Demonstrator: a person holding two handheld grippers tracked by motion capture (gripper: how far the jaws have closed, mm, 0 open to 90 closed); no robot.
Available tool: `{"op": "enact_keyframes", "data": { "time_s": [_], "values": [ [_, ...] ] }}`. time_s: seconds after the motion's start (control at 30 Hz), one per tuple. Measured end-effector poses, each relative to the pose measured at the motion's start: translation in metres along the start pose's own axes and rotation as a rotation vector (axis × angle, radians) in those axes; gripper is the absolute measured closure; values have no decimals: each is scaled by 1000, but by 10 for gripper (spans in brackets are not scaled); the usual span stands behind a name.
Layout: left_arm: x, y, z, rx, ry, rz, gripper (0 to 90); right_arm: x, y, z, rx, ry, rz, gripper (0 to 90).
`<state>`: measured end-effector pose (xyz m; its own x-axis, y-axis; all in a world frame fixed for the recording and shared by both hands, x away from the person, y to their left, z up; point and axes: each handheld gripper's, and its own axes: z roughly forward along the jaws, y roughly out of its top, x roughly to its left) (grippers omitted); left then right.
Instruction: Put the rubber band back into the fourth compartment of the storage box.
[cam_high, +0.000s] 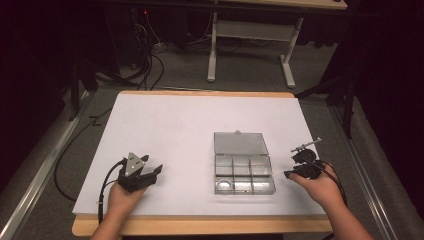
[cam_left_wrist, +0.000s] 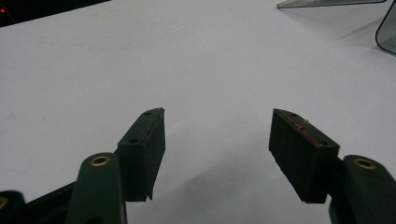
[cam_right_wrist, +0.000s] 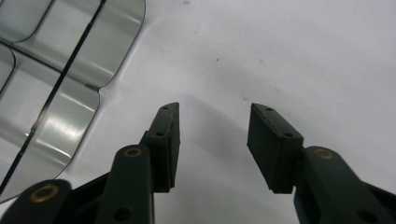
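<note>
The clear plastic box (cam_high: 244, 169), lid laid open, sat right of center on the white tabletop (cam_high: 165, 125), its long axis running away from the person. The right hand-held gripper (cam_high: 300, 167) rested just beside its right wall, much nearer than the left hand-held gripper (cam_high: 145, 172), well apart to the left. Both stood with jaws wide and empty, low over the tabletop.

We see a bright white table (cam_high: 175, 130) amid dark surroundings, glare on the clear box (cam_right_wrist: 70, 93), perhaps slightly soft focus.
</note>
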<state>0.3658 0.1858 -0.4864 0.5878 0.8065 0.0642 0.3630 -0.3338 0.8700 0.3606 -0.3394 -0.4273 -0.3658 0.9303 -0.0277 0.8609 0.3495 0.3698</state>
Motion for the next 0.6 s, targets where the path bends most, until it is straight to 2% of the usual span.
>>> {"op": "enact_keyframes", "data": {
  "time_s": [0.13,0.4,0.6],
  "values": [
    [0,0,0,3,-2,-4,369,0,-5,-1,-55,-2,9,469],
    [1,0,0,3,0,-8,371,-1,-20,0,-184,-11,39,458],
    [2,0,1,9,-1,-17,377,-2,-32,2,-302,-13,63,452]
  ]
}}
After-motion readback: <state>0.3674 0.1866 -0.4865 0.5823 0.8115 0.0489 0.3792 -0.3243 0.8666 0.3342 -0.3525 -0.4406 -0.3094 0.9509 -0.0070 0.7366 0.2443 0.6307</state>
